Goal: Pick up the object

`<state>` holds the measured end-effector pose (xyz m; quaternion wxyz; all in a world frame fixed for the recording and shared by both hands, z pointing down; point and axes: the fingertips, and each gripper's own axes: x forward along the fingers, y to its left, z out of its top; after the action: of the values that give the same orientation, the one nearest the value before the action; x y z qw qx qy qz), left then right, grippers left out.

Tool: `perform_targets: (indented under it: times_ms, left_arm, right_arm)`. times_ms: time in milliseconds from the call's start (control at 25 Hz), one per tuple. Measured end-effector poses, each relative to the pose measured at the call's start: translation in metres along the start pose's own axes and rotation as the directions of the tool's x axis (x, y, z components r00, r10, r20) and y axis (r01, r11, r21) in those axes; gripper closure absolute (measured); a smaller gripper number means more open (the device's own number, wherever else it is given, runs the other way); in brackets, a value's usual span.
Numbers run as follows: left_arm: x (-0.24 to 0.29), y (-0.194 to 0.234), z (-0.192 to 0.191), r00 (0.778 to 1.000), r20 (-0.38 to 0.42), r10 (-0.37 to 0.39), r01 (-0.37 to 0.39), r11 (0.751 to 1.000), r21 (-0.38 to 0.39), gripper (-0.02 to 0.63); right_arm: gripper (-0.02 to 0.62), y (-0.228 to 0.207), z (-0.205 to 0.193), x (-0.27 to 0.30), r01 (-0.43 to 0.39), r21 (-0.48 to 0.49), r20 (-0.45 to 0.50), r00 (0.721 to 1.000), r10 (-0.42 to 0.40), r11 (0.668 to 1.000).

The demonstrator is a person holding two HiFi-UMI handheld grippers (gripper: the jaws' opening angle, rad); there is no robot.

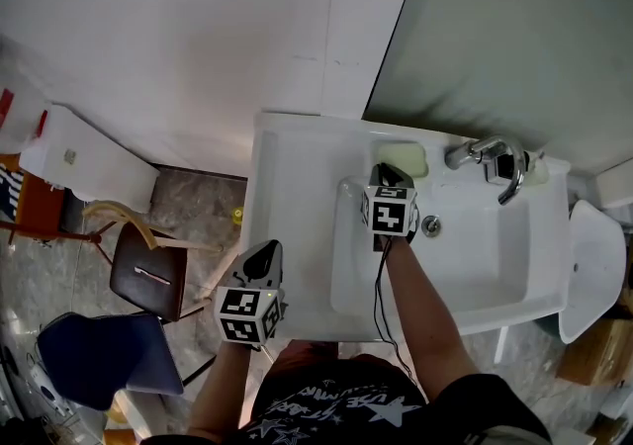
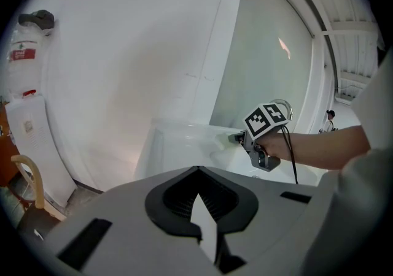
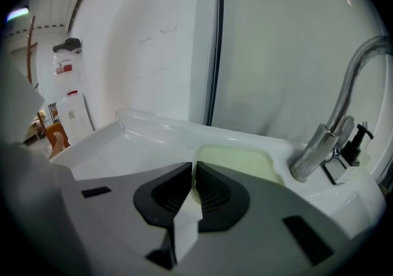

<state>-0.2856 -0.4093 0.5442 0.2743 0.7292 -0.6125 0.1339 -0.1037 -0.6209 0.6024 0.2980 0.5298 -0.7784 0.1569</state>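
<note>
Nearest the camera, the left tongs are held in the air just off the front left corner of the sink. Their jaws are seen closed tip to tip in the left gripper view, with nothing gripped between them. Further in, the right tongs are held over the sink's back left part, at the end of a bare forearm stretched across the bowl. In the right gripper view their jaws are drawn together but for a thin slit, and nothing is held. Just beyond their tips, a pale yellow soap is seen lying in a shallow recess on the sink's back ledge, untouched. A drain is set in the bowl to the right of those tongs. A chrome tap is mounted on the back ledge, to the right of the soap. Behind the sink a white wall is seen.
</note>
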Motion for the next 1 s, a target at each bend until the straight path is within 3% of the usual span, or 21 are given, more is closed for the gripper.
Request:
perform_targets:
  times_ms: [560, 1000]
  left_arm:
    - [-0.064, -0.059, 0.013, 0.994, 0.107, 0.003, -0.006, 1.000, 0.030, 0.591]
    - [-0.128, -0.125, -0.024, 0.990, 0.139, 0.012, -0.019, 0.999, 0.051, 0.591]
  right_arm:
    - [0.561, 0.001, 0.006, -0.130, -0.104, -0.025, 0.142, 0.984, 0.106, 0.994]
    - [0.562, -0.001, -0.035, -0.243, -0.168, -0.084, 0.204, 0.962, 0.182, 0.982]
